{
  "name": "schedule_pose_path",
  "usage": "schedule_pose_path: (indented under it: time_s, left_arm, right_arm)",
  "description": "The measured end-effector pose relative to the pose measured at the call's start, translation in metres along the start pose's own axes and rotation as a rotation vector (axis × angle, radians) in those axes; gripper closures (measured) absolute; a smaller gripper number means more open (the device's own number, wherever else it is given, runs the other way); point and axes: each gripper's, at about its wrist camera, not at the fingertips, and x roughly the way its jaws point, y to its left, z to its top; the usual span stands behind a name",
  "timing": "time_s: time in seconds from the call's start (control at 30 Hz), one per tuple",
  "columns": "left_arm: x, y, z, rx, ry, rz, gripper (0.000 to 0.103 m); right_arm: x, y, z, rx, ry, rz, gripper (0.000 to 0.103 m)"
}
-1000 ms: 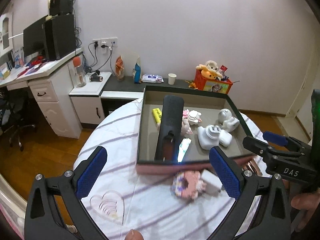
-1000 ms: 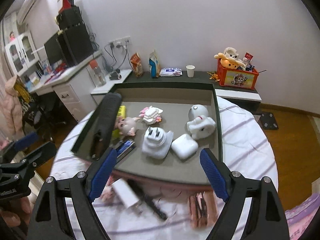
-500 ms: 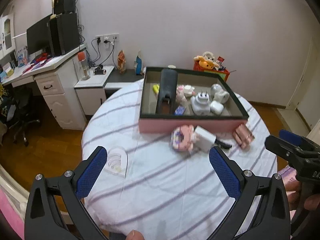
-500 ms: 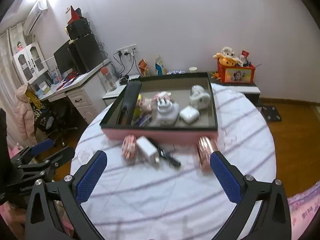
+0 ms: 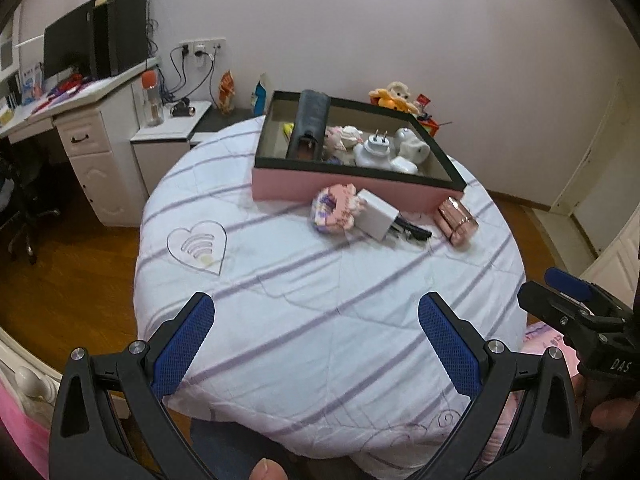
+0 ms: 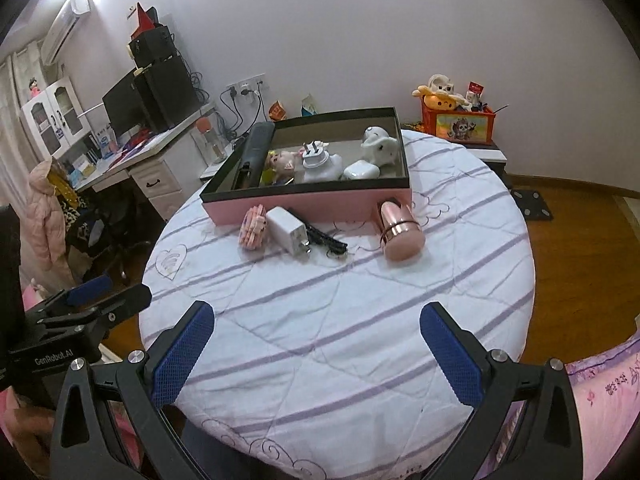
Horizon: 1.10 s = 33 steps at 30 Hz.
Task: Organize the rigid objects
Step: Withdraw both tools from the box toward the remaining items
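Observation:
A pink box with a dark rim stands at the far side of the round table. It holds a long black case, a white plug adapter, white earbuds case and small toys. In front of it lie a pink scrunchie, a white charger, a black clip and a rose-gold cylinder. My left gripper and right gripper are open and empty, held back over the near table edge.
The table wears a white quilt with purple stripes. A white desk with a monitor stands at the left, a low cabinet and a red toy box behind. Wooden floor surrounds the table.
Both grippers have pulled back and up from the box toward the near table edge. The objects on the table have not moved.

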Motion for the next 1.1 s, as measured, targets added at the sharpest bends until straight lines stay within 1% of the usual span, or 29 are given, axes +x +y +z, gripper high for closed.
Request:
schedule_pose_path:
  time_s: [0.27,0.73,0.93,1.1]
  left_arm:
    - [-0.006,0.003,-0.005,-0.005,-0.004,0.03,0.0]
    - [-0.004,0.007,-0.004,-0.006,0.002,0.035,0.0]
    - [0.005,0.005,0.0,0.01,0.006,0.038,0.0]
    - [0.022,0.0,0.011,0.038,0.003,0.052,0.0]
  right_arm:
    - [-0.002,0.003,-0.006,-0.002,0.01,0.009,0.0]
    - [0.002,0.003,-0.005,0.008,0.024,0.006,0.0]
    - [0.002,-0.006,-0.002,0.033,0.014,-0.007,0.0]
    - [0.008,-0.016,0.004,0.042,0.018,-0.024,0.0]
